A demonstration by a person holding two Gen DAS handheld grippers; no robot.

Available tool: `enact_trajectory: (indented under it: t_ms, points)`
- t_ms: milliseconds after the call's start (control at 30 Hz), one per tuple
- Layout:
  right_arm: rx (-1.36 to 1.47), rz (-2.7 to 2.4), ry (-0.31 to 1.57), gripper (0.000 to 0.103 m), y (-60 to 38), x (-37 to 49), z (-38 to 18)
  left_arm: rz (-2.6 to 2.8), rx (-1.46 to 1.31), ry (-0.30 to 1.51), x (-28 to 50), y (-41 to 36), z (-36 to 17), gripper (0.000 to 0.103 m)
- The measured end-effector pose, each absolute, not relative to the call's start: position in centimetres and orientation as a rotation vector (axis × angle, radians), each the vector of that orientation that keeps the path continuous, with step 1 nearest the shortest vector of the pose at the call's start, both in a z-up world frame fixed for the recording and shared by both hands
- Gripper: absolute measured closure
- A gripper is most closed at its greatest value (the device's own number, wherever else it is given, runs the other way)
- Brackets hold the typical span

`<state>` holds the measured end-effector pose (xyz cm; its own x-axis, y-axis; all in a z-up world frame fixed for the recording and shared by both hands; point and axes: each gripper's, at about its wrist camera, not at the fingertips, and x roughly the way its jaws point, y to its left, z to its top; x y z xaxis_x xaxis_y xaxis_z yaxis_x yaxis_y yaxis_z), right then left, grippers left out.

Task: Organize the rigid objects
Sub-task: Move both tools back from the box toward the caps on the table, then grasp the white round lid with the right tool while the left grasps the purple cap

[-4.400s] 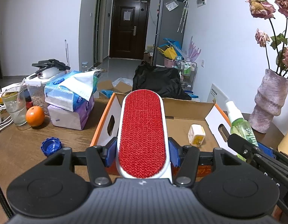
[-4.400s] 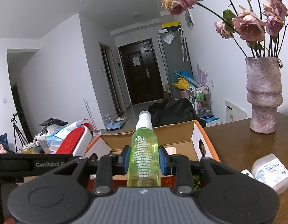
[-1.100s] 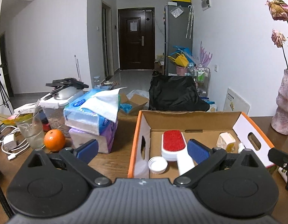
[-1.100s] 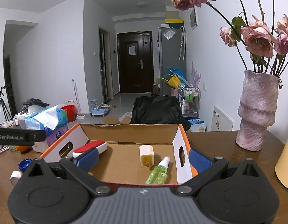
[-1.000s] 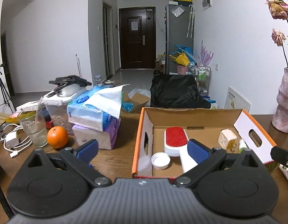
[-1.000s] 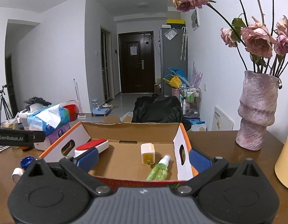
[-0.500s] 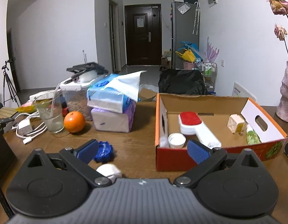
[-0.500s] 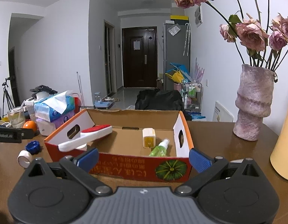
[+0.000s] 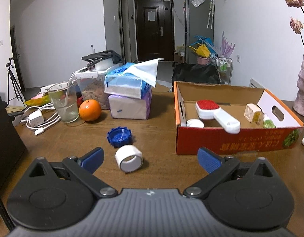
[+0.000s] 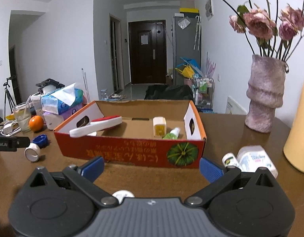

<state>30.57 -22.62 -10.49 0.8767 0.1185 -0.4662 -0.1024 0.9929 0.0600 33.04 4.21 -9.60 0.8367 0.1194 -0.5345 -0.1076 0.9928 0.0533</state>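
The red cardboard box (image 9: 236,141) (image 10: 132,154) sits on the brown table. In it lie a red lint brush (image 9: 215,112) (image 10: 96,127), a white lid (image 9: 195,122), a cream block (image 9: 252,112) (image 10: 159,126) and a green spray bottle (image 9: 268,122) (image 10: 171,134). My left gripper (image 9: 150,161) is open and empty, just behind a white tape roll (image 9: 129,158) (image 10: 32,154) and a blue cap (image 9: 119,135) (image 10: 40,140). My right gripper (image 10: 152,166) is open and empty in front of the box. A small white bottle (image 10: 229,160) and a white container (image 10: 254,161) lie right of it.
Stacked tissue packs (image 9: 130,96), an orange (image 9: 90,110), a glass (image 9: 63,103), a white charger with cables (image 9: 36,118) and a food tub (image 9: 90,86) crowd the far left. A pink vase (image 10: 265,94) and a yellow object (image 10: 298,130) stand at the right. A white round object (image 10: 123,194) lies under my right gripper.
Both grippers have let go of the lint brush and spray bottle, which now lie in the box. Both have drawn back and lowered; the tape roll and small bottles came into view.
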Motion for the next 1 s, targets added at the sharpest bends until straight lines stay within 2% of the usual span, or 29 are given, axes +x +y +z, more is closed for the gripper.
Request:
enact_trajectory:
  t_ms: [567,667,733,900,1000]
  points:
    - [0.079,0.113,0.6,0.001,-21.7,28.8,-13.6,0.077,0.012,0.62,30.1,4.6,-11.3,0.0]
    - [0.107,0.145,0.623,0.005,-21.6,28.8,-14.1,0.062,0.018,0.62,29.8,4.3,-11.5,0.0]
    - [0.097,0.141,0.633,0.011,-21.3,29.0,-14.4,0.054,0.018,0.619,29.7,4.1,-11.5,0.0]
    - [0.065,0.126,0.645,0.015,-20.2,29.7,-15.3,0.044,0.015,0.624,29.8,4.1,-11.6,0.0]
    - [0.048,0.124,0.652,0.021,-19.5,30.2,-15.8,0.042,0.017,0.627,29.9,4.0,-11.8,0.0]
